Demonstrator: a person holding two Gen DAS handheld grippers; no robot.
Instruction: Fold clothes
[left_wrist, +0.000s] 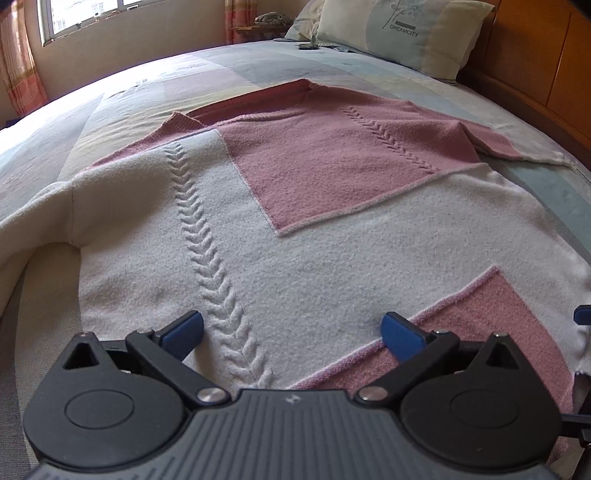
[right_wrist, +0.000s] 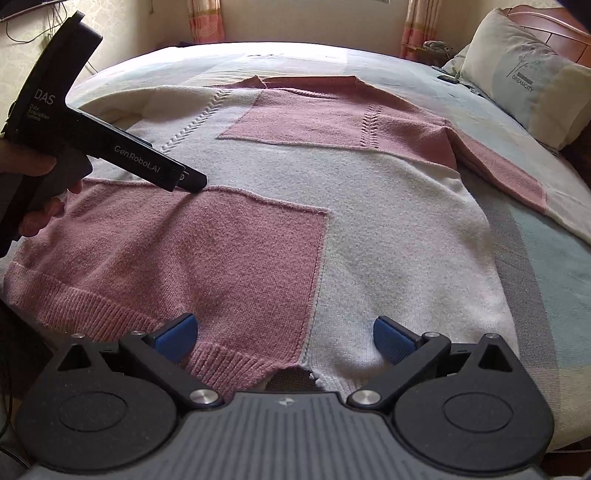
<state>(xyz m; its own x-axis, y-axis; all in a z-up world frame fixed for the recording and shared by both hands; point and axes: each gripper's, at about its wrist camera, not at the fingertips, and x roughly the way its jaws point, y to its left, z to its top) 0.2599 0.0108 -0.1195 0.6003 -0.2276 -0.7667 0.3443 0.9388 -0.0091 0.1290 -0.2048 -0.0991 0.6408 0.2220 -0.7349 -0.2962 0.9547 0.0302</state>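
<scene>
Lying flat on the bed (left_wrist: 369, 66), the pink-and-white sweater (left_wrist: 314, 229) fills both views; its left sleeve runs out of frame. Left claw (left_wrist: 291, 332) and right claw (right_wrist: 284, 334) hover above the hem, jaws spread, empty. Hem edge hidden beneath right claw.

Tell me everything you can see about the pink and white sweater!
The sweater is a soft, fuzzy knit in white with big pink blocks, braided cable stripes and a ribbed hem. It lies spread flat, not yet folded, on the bed, one pink sleeve stretched toward the pillow. Both open grippers hover at its hem.
</scene>
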